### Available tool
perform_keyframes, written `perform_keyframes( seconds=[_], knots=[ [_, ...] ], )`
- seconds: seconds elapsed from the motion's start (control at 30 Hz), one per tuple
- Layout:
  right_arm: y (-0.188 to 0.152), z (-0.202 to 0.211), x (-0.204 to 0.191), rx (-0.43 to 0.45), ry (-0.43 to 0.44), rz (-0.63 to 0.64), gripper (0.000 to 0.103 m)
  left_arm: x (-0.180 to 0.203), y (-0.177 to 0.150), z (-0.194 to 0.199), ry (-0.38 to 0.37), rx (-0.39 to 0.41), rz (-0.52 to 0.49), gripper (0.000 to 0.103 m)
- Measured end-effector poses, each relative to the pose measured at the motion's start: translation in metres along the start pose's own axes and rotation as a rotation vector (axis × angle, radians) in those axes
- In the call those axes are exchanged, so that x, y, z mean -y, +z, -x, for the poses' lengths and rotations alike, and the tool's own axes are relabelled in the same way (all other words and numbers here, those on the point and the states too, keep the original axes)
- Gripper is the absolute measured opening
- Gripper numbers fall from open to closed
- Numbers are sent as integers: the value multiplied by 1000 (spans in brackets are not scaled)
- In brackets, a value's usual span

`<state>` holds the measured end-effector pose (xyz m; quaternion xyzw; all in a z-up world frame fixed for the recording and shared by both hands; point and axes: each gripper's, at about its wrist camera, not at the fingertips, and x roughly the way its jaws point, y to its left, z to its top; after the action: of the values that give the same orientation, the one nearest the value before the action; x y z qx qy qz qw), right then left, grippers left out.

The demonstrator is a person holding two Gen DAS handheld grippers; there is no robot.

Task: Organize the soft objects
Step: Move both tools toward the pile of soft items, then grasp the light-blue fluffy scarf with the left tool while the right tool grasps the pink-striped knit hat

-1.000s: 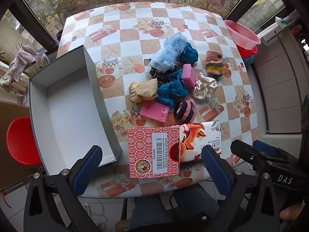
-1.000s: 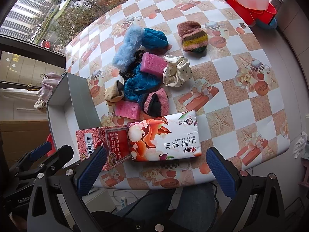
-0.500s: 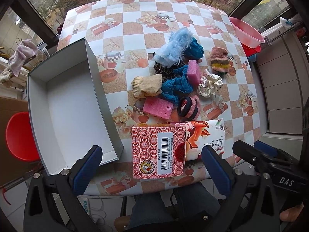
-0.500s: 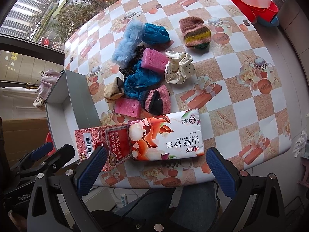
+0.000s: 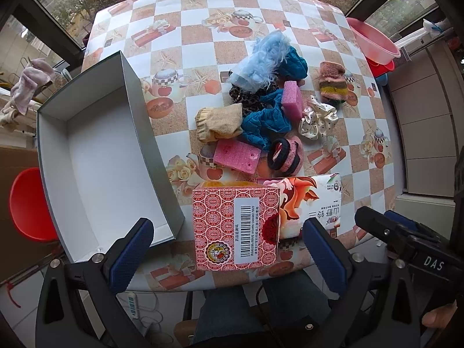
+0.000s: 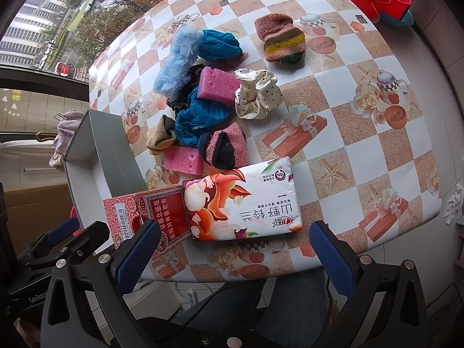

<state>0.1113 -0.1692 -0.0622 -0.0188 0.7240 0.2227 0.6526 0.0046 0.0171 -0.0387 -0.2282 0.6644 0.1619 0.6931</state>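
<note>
Table (image 5: 185,23) by a big window, covered in a checkered oilcloth with teapots and gift boxes printed on it. Going left to right: an open grey box (image 5: 95,156) with a white inside sits at about 9 o'clock in the left wrist view, nothing in it. The left gripper (image 5: 226,249) hovers at the near edge with its fingers spread wide, holding nothing, right over a red patterned carton (image 5: 235,226) with a barcode. Touching that carton on its right is a soft tissue pack (image 6: 246,203). Behind them, near the middle, is the pile of soft stuff: tan sock (image 5: 217,121), two pink sponges (image 5: 236,155), teal cloth (image 5: 265,121), fluffy light-blue piece (image 5: 261,61), a pink-and-black sock (image 6: 224,148). A polka-dot scrunchie (image 6: 258,92) is just right of the pile, and a striped knit piece (image 6: 279,39) sits apart at 1 o'clock. The right gripper (image 6: 232,249) is wide open too, empty, over the tissue pack.
</note>
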Motion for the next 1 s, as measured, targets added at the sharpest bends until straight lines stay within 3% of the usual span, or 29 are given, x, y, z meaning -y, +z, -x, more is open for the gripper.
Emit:
perform_keyframes(
  seconds=[0.5,0.73,1.0],
  knots=[
    [26,-7,46,-9,-9,-89,103,18,49,-12,43,12,-18,102],
    [45,-14,63,-17,-30,-99,103,38,100,-27,102,38,-50,102],
    [97,-20,78,1,-72,-72,103,64,160,-67,197,52,-81,102]
  ],
)
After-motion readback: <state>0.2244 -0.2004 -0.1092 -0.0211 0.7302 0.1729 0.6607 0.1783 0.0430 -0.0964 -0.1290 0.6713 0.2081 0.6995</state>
